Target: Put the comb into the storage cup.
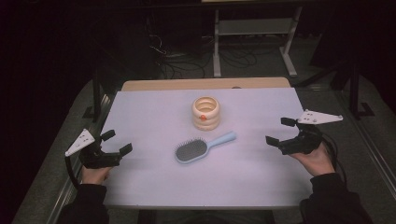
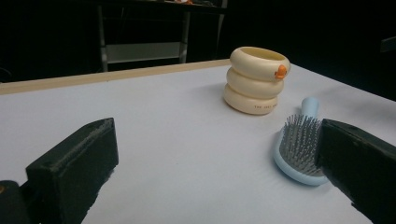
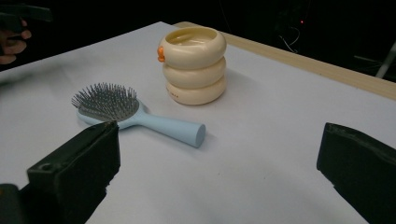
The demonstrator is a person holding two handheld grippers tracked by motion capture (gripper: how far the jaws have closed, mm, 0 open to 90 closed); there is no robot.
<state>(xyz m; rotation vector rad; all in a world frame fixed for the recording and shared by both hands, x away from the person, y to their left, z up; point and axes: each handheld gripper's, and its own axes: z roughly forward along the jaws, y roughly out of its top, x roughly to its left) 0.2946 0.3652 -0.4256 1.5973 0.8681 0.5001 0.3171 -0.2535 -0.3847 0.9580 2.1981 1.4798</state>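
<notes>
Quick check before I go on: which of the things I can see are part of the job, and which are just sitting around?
Part of the job:
- light blue plastic hairbrush with grey bristles, lying flat mid-table
- cream three-ringed holder with an orange mark, upright behind the brush
- left tool and right tool, both open, holding nothing

Lying about:
- grey metal shelf frame beyond the table
- cables on the floor

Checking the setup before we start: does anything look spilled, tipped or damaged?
Nothing stands out. The cream ringed cup stands upright, the blue hairbrush lies bristles up beside it, apart, and nothing is spilled.
</notes>
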